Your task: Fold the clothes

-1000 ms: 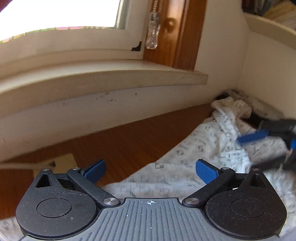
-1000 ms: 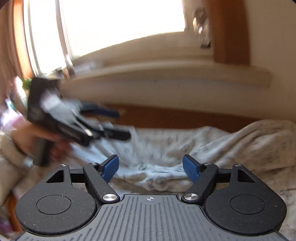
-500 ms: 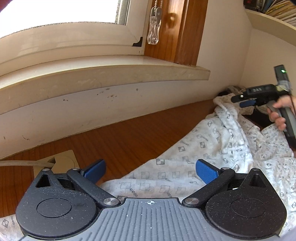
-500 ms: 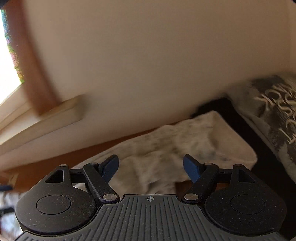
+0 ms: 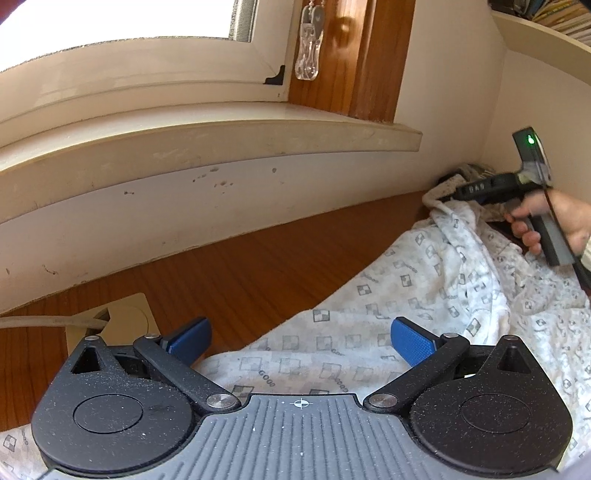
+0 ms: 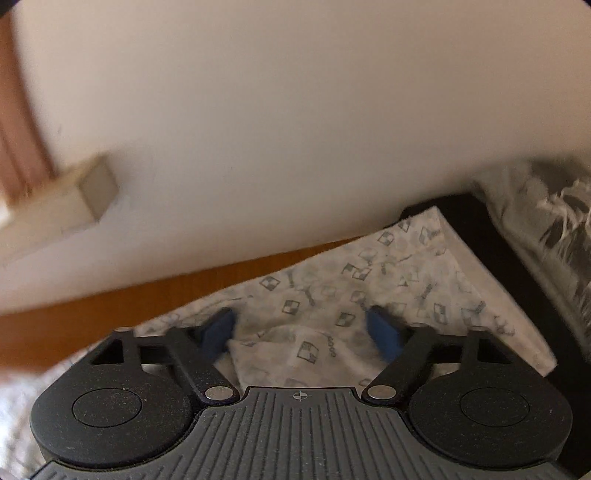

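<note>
The left gripper [image 5: 301,338] stood with its two blue pads [image 5: 412,345] spread wide, nothing between them, low over the near edge of one white printed garment [image 5: 424,295]. The cloth ran from under its jaws forward and to the right across the wooden table [image 5: 240,266], bunching up toward the corner. Left of the gripper lay one beige plate [image 5: 136,314] set into the table with one cable [image 5: 48,322] entering it. Ahead rose the wall, one sill [image 5: 207,136] and the window [image 5: 110,22].

The right gripper [image 6: 301,328] also had its jaws parted, both pads [image 6: 382,332] blurred, just above a folded-over corner of the same garment [image 6: 369,288]; no cloth was pinched. Seen from the left wrist, it [image 5: 484,190] was held by one hand [image 5: 554,221] at the garment's far end. To the right of it lay one grey printed garment [image 6: 546,206] on a black surface [image 6: 498,240].
</note>
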`<state>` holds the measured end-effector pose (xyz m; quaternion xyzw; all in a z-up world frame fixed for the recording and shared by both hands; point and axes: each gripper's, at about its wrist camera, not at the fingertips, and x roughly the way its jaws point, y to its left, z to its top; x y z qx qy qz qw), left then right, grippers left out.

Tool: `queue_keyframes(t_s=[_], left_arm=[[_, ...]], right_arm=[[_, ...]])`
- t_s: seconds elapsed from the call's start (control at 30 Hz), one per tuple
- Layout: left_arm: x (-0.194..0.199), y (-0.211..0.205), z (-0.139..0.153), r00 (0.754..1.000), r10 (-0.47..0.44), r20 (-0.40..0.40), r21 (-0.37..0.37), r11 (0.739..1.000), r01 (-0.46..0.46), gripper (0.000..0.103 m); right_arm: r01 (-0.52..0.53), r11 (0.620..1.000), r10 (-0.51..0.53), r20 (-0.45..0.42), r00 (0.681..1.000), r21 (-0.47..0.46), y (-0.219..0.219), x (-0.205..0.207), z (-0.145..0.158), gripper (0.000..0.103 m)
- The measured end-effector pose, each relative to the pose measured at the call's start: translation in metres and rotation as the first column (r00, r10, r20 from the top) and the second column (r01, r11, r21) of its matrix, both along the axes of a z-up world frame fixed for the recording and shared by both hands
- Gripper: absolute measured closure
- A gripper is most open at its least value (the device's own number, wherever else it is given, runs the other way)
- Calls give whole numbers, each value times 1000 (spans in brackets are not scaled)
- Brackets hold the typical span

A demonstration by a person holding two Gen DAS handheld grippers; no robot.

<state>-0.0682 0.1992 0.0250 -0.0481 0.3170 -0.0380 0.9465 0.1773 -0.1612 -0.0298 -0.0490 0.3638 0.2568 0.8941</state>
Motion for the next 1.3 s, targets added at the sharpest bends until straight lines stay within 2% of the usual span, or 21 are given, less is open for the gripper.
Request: queue_keyframes(t_s=[0.07,0.2,0.47,0.73,0.8,0.93,1.03,1.07,1.1,1.17,1.23,1.3], left_arm=[[0,0,0,1000,0,-2,-2,1000,0,0],[0,-1,0,1000,4,-1,-7,1000,-4,0],[-1,1,1,1000,6,7,-21,1000,-6,0],[-5,6,2,1000,5,15,-47,999,-4,0],[-5,7,3,1000,4,16,-49,999,-3,0],[-3,7,2,1000,-29,9,-56,998,30,0],[-4,8,3,1000,-27,14,-61,998,28,0],[-4,9,3,1000,-26,15,-62,998,26,0],[-4,9,3,1000,-24,15,-63,998,25,0],[-4,9,2,1000,-26,13,-59,998,27,0],[-4,9,3,1000,-27,13,-57,998,27,0],[-5,9,2,1000,-26,14,-57,998,27,0]], right_arm=[[-17,1000,17,11,1000,-5,-4,-5,2,84],[-52,999,52,40,998,-17,-12,-15,7,95],[-68,997,62,215,975,23,-61,-59,78,99],[-74,995,48,336,941,64,-154,-117,156,102],[-63,996,40,342,939,56,-173,-135,165,102],[-62,998,56,294,954,11,-191,-145,154,102],[-58,998,48,241,969,34,-189,-142,141,95],[-55,998,45,219,975,40,-185,-138,135,84],[-60,997,50,197,979,44,-178,-132,126,67],[-77,996,68,145,987,53,-159,-122,106,50],[-88,994,82,91,992,62,-134,-112,84,44],[-104,995,103,67,992,8,-113,-110,63,31]])
